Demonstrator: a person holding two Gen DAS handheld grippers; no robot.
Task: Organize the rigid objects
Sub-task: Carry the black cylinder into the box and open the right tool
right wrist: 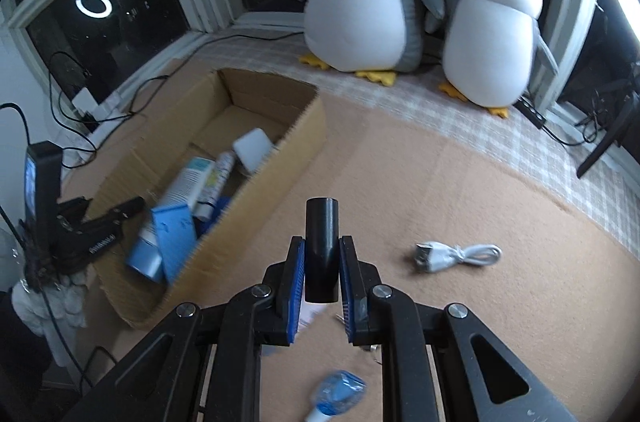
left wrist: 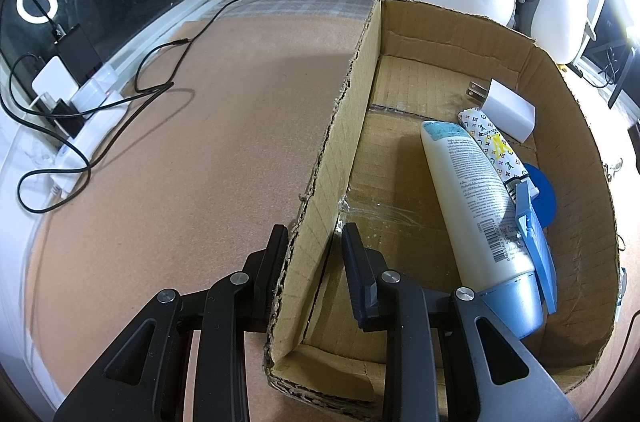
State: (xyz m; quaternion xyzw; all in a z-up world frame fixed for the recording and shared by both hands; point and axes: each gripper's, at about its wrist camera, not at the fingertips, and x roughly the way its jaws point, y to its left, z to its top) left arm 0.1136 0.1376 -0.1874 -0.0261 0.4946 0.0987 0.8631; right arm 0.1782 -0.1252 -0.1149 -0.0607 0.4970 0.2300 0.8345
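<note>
The right gripper (right wrist: 322, 262), clenched on a black cylinder (right wrist: 322, 242), should carry it toward ten o'clock over the cardboard box (right wrist: 276, 158), whose wall the left gripper (left wrist: 314, 242) clamps.

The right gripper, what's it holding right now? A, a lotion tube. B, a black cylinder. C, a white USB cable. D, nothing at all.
B: the right gripper is shut on a black cylinder, while the white USB cable lies on the mat and the lotion tube is in the cardboard box.
</note>
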